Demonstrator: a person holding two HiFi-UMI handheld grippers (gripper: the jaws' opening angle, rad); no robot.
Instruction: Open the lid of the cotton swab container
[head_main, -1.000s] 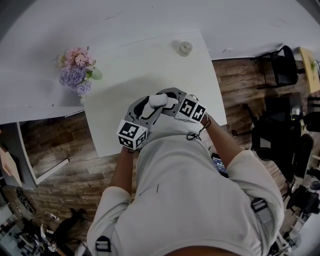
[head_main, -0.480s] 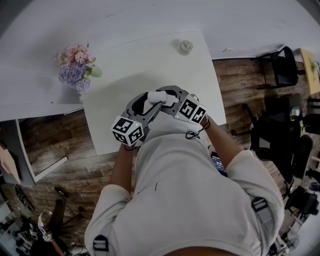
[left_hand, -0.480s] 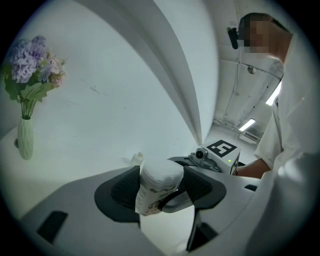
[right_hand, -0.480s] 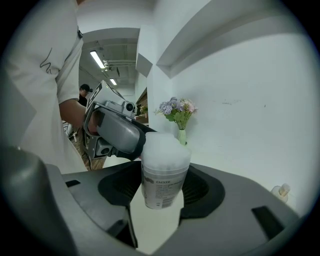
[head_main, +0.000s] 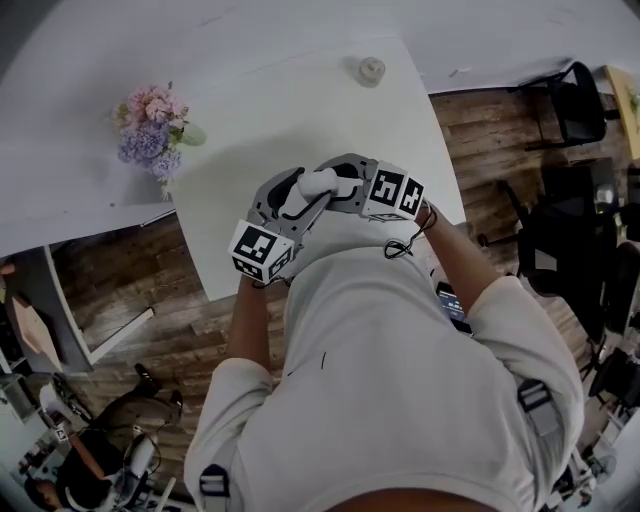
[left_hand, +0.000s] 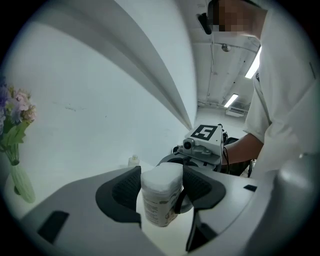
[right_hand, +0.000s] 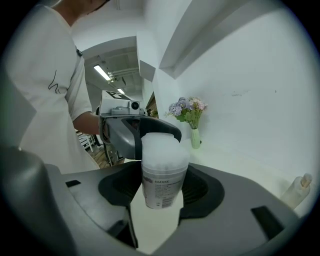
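**Head view.** One cotton swab container (head_main: 320, 184) over the 6 o'clock edge of one white table (head_main: 300, 100), close to the person's shirt (head_main: 400, 380). Flanked by two grippers: left gripper (head_main: 298, 198) from 7 o'clock, right gripper (head_main: 345, 182) from 3 o'clock. One marker cube (head_main: 262, 252) on each. One bunch of pink and purple flowers (head_main: 150, 130) at 10 o'clock of the container. One small clear bottle (head_main: 371, 70) at 1 o'clock, well apart. Long axis not readable from above.

**Left gripper view.** Upright, long axis vertical, lid (left_hand: 162, 176) at 12 o'clock. Cylindrical, translucent plastic, printed label on the lower body. Lid white, frosted, smooth. Clamped at lid level: dark textured pads (left_hand: 125, 192) pressed against both sides, jaws apart by the container's width.

**Right gripper view.** Same upright cylinder, lid end at 12 o'clock, label facing the camera. Closed on the labelled body below the lid, one pad touching at 9 o'clock, one at 3 o'clock, jaws wide. Grey jaw of the left gripper wrapped round the upper part, behind. Flowers in one slim pale-green vase (right_hand: 194, 138) at 1 o'clock.
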